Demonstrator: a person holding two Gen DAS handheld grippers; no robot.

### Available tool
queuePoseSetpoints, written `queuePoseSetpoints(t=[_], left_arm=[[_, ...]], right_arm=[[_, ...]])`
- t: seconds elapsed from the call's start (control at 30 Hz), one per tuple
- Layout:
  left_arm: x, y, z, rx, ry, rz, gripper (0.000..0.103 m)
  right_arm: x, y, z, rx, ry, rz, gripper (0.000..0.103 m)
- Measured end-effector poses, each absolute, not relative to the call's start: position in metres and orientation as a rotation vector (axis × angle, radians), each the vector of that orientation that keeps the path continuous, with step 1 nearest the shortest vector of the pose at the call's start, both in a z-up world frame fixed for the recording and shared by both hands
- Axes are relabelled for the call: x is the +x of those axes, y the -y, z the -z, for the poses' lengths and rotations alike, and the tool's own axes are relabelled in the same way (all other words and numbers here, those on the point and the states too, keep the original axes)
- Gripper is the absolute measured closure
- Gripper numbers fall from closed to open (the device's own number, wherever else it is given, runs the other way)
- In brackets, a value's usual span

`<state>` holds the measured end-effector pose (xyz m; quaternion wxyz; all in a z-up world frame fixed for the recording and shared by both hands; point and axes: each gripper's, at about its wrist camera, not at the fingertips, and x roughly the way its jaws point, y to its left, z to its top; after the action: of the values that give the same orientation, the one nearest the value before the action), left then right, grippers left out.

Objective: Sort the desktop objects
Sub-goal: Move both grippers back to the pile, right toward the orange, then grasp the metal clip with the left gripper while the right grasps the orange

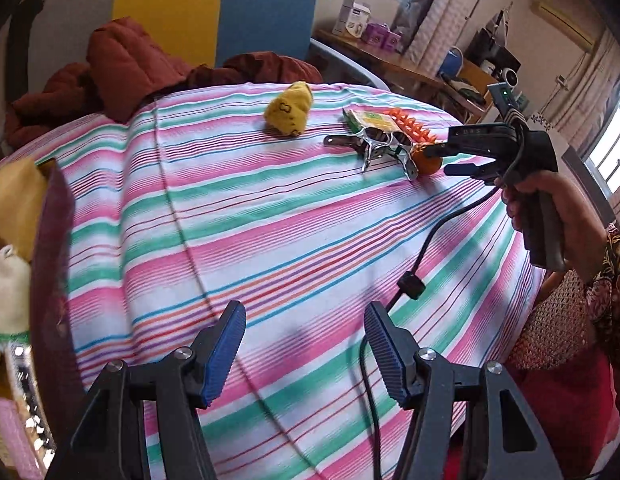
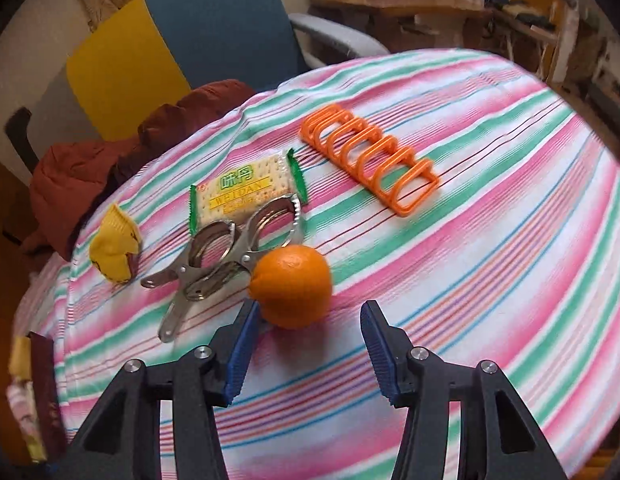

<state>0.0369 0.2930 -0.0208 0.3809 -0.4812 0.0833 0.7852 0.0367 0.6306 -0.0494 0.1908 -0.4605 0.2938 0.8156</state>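
Note:
An orange (image 2: pixel 291 284) lies on the striped tablecloth (image 2: pixel 490 240), just ahead of my right gripper (image 2: pixel 310 320). Its left pad sits close beside the fruit and its right pad stands well clear, so nothing is gripped; the jaws are still drawing in. From the left wrist view the right gripper (image 1: pixel 444 160) hangs in a hand, with its tips at the orange (image 1: pixel 426 160). My left gripper (image 1: pixel 305 344) hovers open over bare cloth with nothing between its fingers. Around the orange lie a metal clamp (image 2: pixel 225 256), a biscuit packet (image 2: pixel 245 192), an orange plastic rack (image 2: pixel 370 160) and a yellow sock (image 2: pixel 115 246).
A box (image 1: pixel 13 208) holding several items stands at the table's left edge. A yellow and blue chair (image 1: pixel 213 12) with a red jacket (image 1: pixel 125 64) sits behind the table. The right gripper's cable (image 1: pixel 410 280) trails across the cloth. A cluttered wooden desk (image 1: pixel 410 60) is at the back right.

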Motion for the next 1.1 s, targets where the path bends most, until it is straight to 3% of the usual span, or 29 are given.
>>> queuePoseSetpoints(t=[0.1, 0.17, 0.47, 0.67, 0.97, 1.07, 1.1], left_arm=[[0.029, -0.315, 0.02, -1.218, -0.217, -1.992, 0.04], [0.022, -0.33, 0.02, -1.21, -0.23, -1.989, 0.04], [-0.014, -0.414, 0.017, -1.148, -0.36, -1.96, 0.041], [-0.032, -0.48, 0.026, -1.057, -0.541, -1.864, 0.04], [-0.043, -0.533, 0.06, -0.984, -0.806, -1.696, 0.041], [-0.044, -0.532, 0.065, -1.004, -0.746, -1.666, 0.054], [-0.048, -0.53, 0.065, -1.027, -0.703, -1.677, 0.065]], right_arm=[[0.026, -0.633, 0.056, -1.325, -0.85, -2.302, 0.049], [0.02, -0.631, 0.057, -1.334, -0.826, -2.316, 0.055], [0.022, -0.628, 0.054, -1.38, -0.65, -2.219, 0.056], [0.044, -0.66, 0.056, -1.343, -0.742, -2.133, 0.056], [0.039, -0.659, 0.055, -1.363, -0.721, -2.135, 0.055], [0.037, -0.657, 0.055, -1.368, -0.708, -2.135, 0.055], [0.037, -0.657, 0.055, -1.369, -0.704, -2.135, 0.055]])
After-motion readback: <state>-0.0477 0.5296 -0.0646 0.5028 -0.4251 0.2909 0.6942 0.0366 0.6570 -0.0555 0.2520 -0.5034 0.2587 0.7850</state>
